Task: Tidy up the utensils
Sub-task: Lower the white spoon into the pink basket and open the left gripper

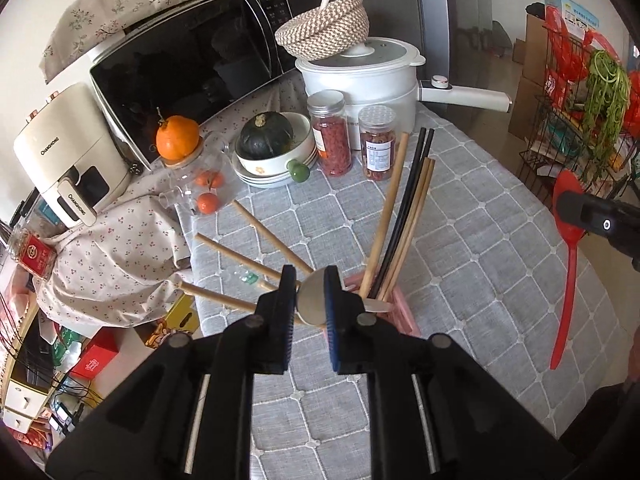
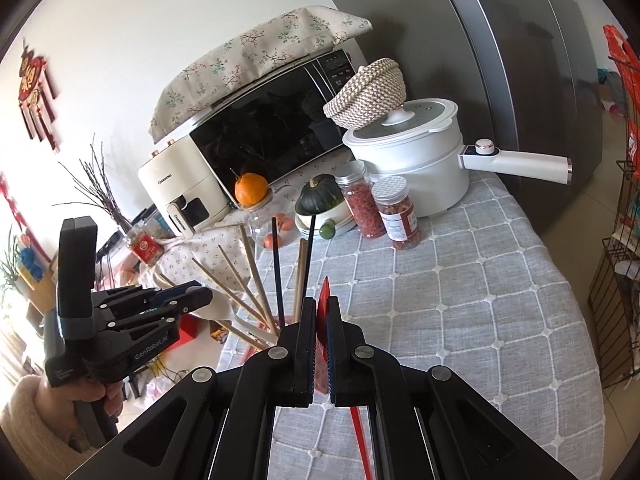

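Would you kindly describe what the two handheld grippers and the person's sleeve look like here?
Both grippers, left gripper and right gripper, are matte black plastic with round silver rivets and blue pads inside the fingers. The left one bears white "GenRobot.AI" lettering. The sleeve is fluffy cream fleece.

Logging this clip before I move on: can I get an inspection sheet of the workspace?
Surface: grey quilted tablecloth.
Job's things: pink holder with upright chopsticks; wooden spoon; red spatula.
Clutter: two jars, squash in bowl, white pot.
Grippers: left gripper slightly apart around the spoon's bowl; right gripper clamped on the spatula.
Cables: tangle below the table edge.
Surroundings: microwave, fridge.
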`<state>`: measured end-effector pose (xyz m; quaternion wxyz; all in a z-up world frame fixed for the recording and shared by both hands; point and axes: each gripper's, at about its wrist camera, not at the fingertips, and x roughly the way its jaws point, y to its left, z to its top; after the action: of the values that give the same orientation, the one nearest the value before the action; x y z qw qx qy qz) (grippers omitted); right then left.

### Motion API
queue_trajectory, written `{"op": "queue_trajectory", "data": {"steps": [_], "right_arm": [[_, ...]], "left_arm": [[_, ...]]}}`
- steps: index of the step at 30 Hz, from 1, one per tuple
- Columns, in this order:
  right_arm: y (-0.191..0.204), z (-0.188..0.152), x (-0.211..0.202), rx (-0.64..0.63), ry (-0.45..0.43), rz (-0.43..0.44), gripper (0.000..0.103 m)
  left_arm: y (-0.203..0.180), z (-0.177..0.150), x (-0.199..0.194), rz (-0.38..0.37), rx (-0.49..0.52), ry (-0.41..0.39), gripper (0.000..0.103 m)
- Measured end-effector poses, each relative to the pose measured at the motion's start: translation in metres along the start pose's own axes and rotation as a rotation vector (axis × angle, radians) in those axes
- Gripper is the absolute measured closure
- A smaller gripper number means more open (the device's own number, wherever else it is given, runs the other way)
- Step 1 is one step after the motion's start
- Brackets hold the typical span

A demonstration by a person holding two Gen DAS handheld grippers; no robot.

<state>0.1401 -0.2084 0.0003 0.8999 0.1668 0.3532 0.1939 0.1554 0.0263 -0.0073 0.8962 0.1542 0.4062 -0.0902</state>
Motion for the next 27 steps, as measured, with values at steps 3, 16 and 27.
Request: {"op": "queue_trajectory", "data": {"steps": [3, 16, 27], "right_arm": [[0.001, 0.0, 0.001, -0.002, -0.004, 0.003, 0.099], [0.008, 0.002, 0.004, 0.001, -0.031, 0.025, 0.099], [0.013, -0.002, 0.011, -0.006, -0.01, 0.027, 0.099]], "left_arm": [[0.005, -0.001, -0.004, 0.002, -0.025, -0.005, 0.078], [0.027, -0.02, -0.024, -0.031, -0.153, -0.046, 0.046], [0.066, -0.093, -0.009, -0.13, -0.597, 0.037, 0.036]]}}
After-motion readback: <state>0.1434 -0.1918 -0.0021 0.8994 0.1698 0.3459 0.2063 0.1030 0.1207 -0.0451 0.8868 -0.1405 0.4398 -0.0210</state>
